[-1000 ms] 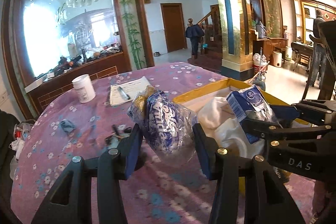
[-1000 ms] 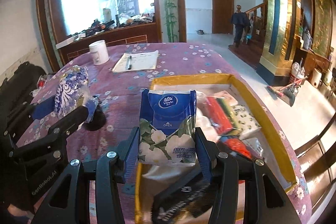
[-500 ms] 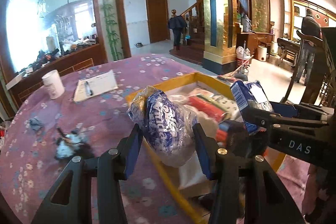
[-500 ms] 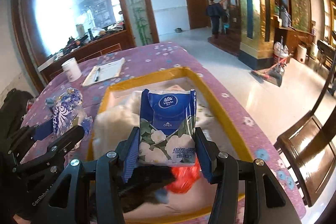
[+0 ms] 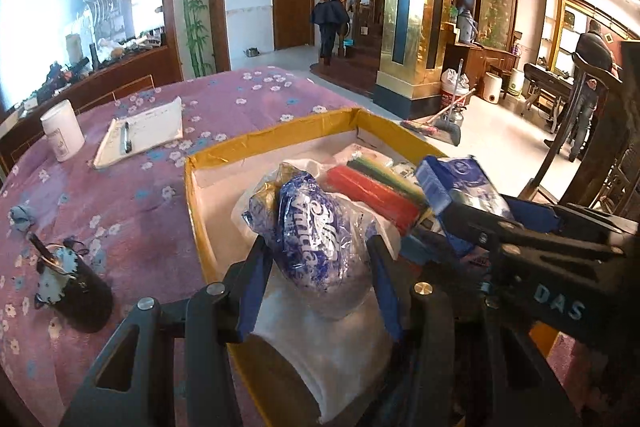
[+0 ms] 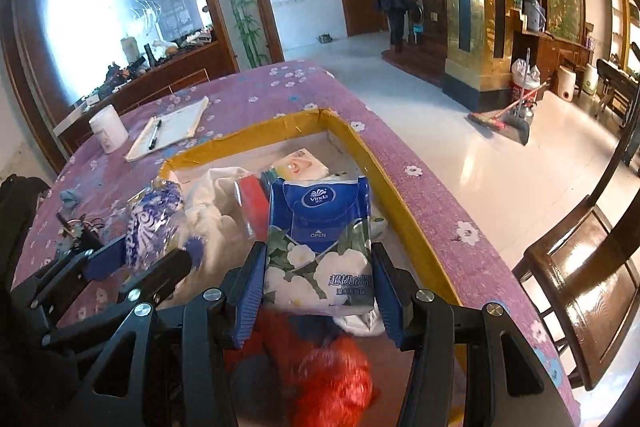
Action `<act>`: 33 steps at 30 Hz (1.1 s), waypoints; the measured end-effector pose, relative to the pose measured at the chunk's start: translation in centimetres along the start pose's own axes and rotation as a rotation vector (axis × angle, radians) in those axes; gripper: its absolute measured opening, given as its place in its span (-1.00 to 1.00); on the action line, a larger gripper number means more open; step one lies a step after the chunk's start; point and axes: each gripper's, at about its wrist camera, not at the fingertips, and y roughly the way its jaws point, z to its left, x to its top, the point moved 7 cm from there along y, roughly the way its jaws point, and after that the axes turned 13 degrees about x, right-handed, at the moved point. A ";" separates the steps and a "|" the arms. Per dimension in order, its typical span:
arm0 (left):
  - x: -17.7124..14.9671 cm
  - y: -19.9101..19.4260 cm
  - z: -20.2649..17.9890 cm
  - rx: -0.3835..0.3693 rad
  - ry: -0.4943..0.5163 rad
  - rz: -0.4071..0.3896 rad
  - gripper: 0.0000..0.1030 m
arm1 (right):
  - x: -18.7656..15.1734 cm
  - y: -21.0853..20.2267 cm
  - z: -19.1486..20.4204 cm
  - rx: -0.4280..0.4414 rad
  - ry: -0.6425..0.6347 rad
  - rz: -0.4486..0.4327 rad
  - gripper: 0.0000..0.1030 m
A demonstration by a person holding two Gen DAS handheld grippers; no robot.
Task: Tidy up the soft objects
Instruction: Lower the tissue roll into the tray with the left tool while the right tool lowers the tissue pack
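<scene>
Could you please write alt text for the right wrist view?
The right tongs grip a blue tissue pack above a yellow-rimmed box of soft items on a purple table. At left, the left tongs hold a blue-and-white bag.

Yellow box: near rim in the left wrist view hidden behind the left gripper; its floor lies mostly under the contents.
White cloth: lower edge cut off behind the gripper frame.
Wrapped tissue roll: underside hidden between the fingers; printed name only partly readable.
Tissue pack: small lettering under the Chinese text too fine to read.
Red mesh item: blurred, identity unclear, partly behind the right gripper.
White cup: label too small to read.
Notepad: writing illegible.
</scene>
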 end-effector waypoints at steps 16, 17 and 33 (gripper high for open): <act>-0.5 0.1 0.0 -0.014 0.004 -0.016 -0.05 | -0.8 2.3 -0.6 -0.020 0.006 0.013 0.06; -0.5 0.1 0.0 -0.013 0.004 -0.017 -0.05 | -0.8 2.3 -0.6 -0.024 0.003 0.013 0.07; -0.8 0.3 0.1 0.004 0.002 -0.020 -0.05 | -0.6 2.6 -0.4 -0.070 -0.015 0.019 0.07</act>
